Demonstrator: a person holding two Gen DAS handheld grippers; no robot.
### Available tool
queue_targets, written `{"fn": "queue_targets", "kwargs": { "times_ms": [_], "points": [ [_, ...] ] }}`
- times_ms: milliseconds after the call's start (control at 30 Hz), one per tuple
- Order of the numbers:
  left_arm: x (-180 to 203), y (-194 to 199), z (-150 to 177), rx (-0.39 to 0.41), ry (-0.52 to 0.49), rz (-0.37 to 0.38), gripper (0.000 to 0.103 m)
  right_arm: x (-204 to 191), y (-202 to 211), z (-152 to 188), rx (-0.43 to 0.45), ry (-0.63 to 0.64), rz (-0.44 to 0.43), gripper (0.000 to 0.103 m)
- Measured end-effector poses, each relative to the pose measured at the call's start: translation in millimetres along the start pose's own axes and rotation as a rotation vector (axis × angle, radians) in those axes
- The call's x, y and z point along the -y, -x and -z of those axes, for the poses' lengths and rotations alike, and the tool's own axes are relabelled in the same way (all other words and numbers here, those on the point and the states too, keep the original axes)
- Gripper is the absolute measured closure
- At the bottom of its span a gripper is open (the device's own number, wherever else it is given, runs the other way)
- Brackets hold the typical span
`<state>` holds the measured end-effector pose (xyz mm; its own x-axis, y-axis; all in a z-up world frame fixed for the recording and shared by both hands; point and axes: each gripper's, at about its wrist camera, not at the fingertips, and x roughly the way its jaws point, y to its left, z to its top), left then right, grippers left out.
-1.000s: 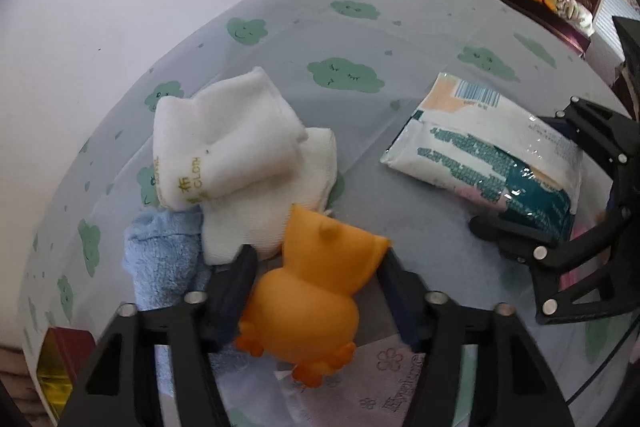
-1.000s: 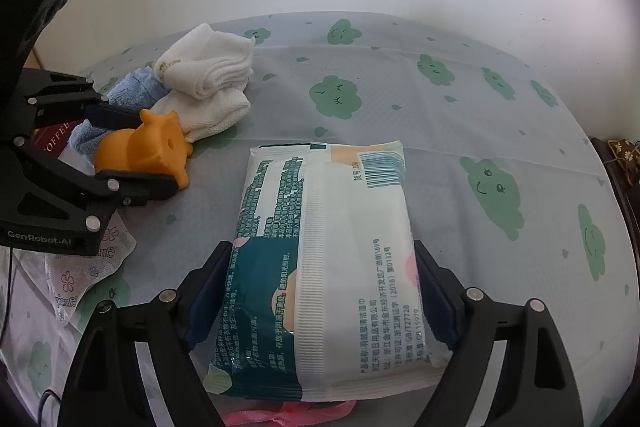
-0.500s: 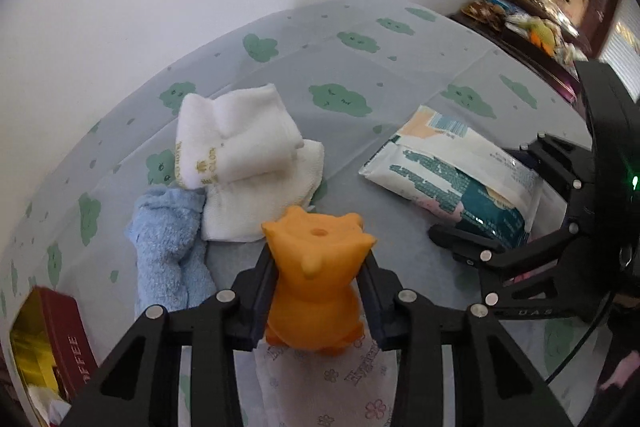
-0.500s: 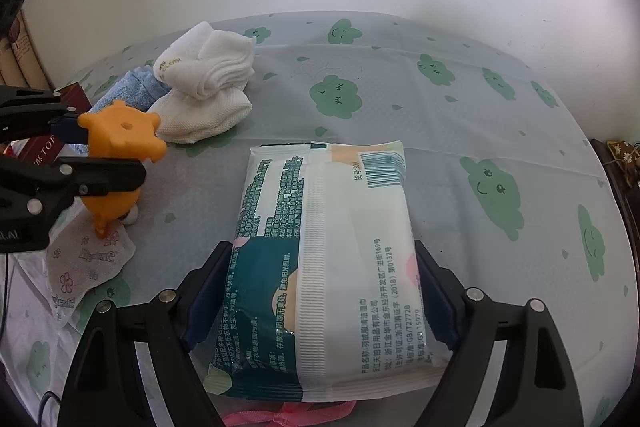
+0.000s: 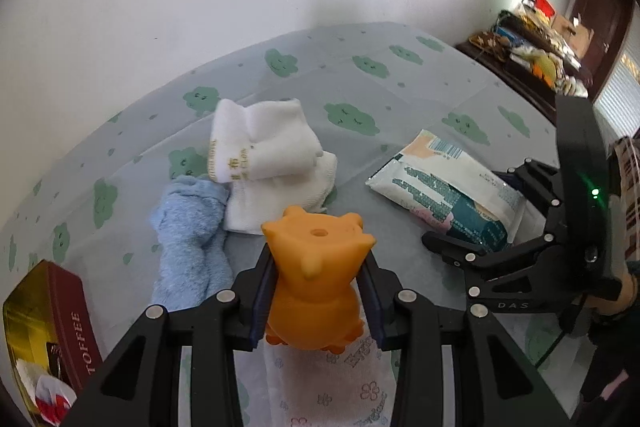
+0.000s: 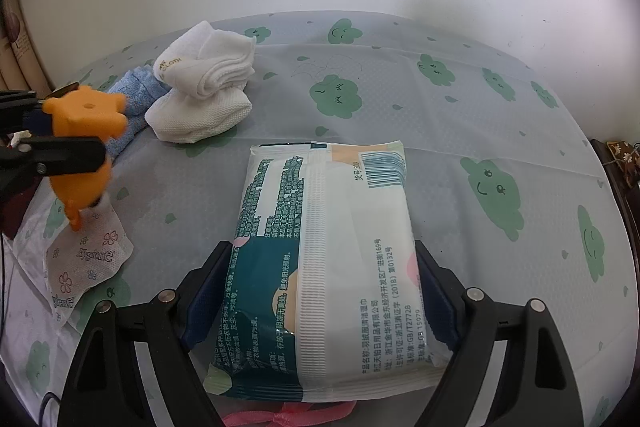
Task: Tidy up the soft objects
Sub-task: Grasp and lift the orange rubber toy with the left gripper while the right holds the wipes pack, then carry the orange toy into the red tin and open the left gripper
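At the worktop's left edge a red toffee tin [image 5: 60, 323] lies with its lid open, and just inside it a blue fuzzy towel [image 5: 190, 243] rests against a pile of white cloths [image 5: 272, 167], one rolled cloth lying on top of a flatter folded one, all toward the far left part of the cloud-print cover [image 6: 460, 107]. Near the front left edge the left gripper [image 5: 316, 291] is closed on an orange rubber toy [image 5: 318, 279], its two pads pressed against the toy's sides; the toy is upside down, flat base with a small hole facing up, its lower end touching or just above a flower-print tissue pack [image 6: 86, 259] that lies flat there. Further right, in the middle of the worktop toward the front edge, the wet wipes pack [image 6: 332, 259] lies flat, printed back side up with the barcode at its far end. The right gripper [image 6: 324, 299] has its fingers wide apart on either side of the pack's near half, pads close to or touching the edges, with the pack resting on the cover. A pink ribbon [image 6: 288, 415] peeks out beneath the pack's near end
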<state>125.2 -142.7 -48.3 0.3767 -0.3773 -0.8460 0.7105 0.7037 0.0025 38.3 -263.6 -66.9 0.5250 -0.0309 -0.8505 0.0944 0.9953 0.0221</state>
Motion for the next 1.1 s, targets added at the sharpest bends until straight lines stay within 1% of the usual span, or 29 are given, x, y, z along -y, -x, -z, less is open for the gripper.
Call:
{"fn": "queue_targets", "kwargs": {
  "times_ms": [67,133,200,300,467,633,800,833,900,1100],
  "points": [
    [-3,5,2,0.01,0.024,-0.004,0.064,0,0,0,0.0,0.001,0.0,0.019],
    [-7,10,5,0.022,0.061,-0.023,0.064,0,0,0,0.0,0.002,0.0,0.019],
    [-11,16,7,0.027,0.091,-0.021,0.064,0,0,0,0.0,0.002,0.001,0.019],
    [-21,30,12,0.059,0.149,-0.028,0.064,0,0,0,0.0,0.002,0.001,0.019],
    [-46,56,15,0.091,0.24,-0.084,0.064,0,0,0,0.0,0.002,0.0,0.019],
    [-86,82,23,0.102,0.34,-0.16,0.064,0,0,0,0.0,0.001,0.0,0.019],
    [-129,108,38,0.119,0.436,-0.261,0.064,0,0,0,0.0,0.001,0.001,0.019],
    [-136,111,40,0.12,0.45,-0.268,0.064,0,0,0,-0.001,0.002,0.001,0.019],
    [-153,116,46,0.124,0.486,-0.318,0.064,0,0,1,-0.001,0.002,0.001,0.019],
    [-209,115,55,0.091,0.589,-0.407,0.064,0,-1,0,-0.001,0.003,0.002,0.019]
  ]
}}
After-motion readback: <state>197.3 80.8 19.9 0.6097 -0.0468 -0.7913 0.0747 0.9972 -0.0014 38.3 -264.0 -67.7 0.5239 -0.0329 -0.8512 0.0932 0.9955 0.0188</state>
